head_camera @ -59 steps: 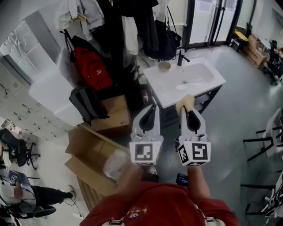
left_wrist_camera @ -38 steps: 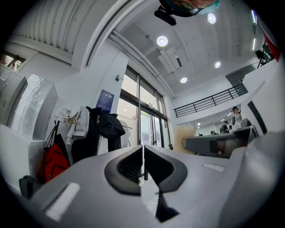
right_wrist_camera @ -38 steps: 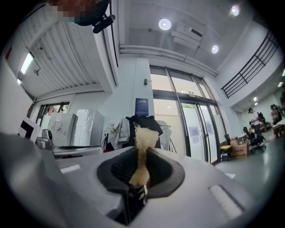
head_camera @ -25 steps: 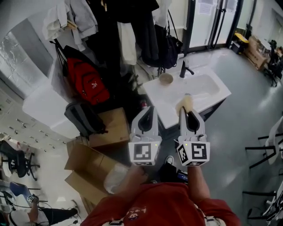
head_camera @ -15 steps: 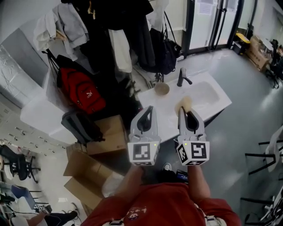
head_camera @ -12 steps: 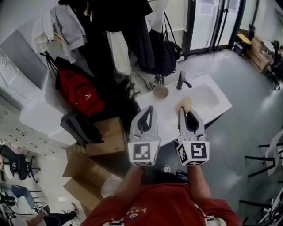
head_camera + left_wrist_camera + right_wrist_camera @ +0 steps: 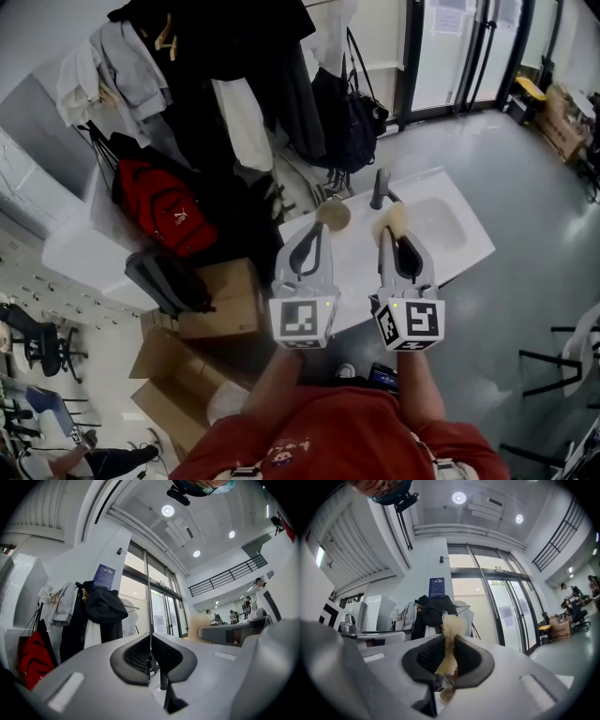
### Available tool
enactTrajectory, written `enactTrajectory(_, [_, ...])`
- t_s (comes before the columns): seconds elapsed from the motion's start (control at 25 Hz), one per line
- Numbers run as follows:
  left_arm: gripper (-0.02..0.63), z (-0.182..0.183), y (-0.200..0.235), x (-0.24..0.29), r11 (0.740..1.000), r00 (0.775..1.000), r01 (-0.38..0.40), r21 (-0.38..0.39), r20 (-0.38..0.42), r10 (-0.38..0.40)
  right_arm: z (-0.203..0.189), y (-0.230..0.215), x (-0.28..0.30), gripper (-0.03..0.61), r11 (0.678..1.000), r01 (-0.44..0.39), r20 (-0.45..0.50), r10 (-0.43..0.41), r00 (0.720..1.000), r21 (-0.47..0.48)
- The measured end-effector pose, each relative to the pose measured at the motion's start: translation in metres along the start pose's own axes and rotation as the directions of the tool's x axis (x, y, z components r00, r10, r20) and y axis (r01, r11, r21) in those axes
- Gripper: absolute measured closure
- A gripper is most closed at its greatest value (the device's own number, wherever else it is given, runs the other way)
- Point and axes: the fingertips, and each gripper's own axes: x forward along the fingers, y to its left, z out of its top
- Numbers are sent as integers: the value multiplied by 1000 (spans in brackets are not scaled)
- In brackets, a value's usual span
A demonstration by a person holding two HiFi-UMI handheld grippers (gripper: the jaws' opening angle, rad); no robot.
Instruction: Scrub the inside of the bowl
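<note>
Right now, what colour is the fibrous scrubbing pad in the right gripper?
Pale yellowish tan; the fibrous scrubbing pad shows best in the right gripper view.

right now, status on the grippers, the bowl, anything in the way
Left gripper shut, empty. Right gripper shut on scrub sponge. Bowl on sink counter, untouched. Faucet stands just right of it.

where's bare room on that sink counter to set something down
Bare counter lies in front of the bowl, toward the person, left of the basin. The basin itself looks empty. The back edge is tighter: bowl and faucet stand close together.
</note>
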Motion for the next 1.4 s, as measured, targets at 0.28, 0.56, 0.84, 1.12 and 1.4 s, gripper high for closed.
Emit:
enactTrajectory(0.28, [594, -3, 2, 21, 1000, 1000, -10, -6, 3, 10, -8, -10, 19, 528, 1000, -12, 1, 12, 1000, 13])
enactTrajectory(0.56, [594, -24, 20, 42, 1000, 1000, 9, -5, -16, -9, -11, -11, 43, 528, 1000, 10, 6, -10, 1000, -2])
enactTrajectory(0.84, [592, -46, 48, 67, 999, 998, 32, -15, -54, -33, -17, 1, 75, 528, 999, 28, -3, -28, 1000, -24])
enactTrajectory(1.12, [577, -83, 69, 85, 999, 991, 34, -27, -125, -37, -30, 1, 100, 528, 998, 49, -28, -50, 998, -26])
enactTrajectory(1.4, [555, -135, 81, 99, 999, 975, 34, -39, -217, -41, -43, 2, 116, 528, 997, 65, -47, -67, 997, -39])
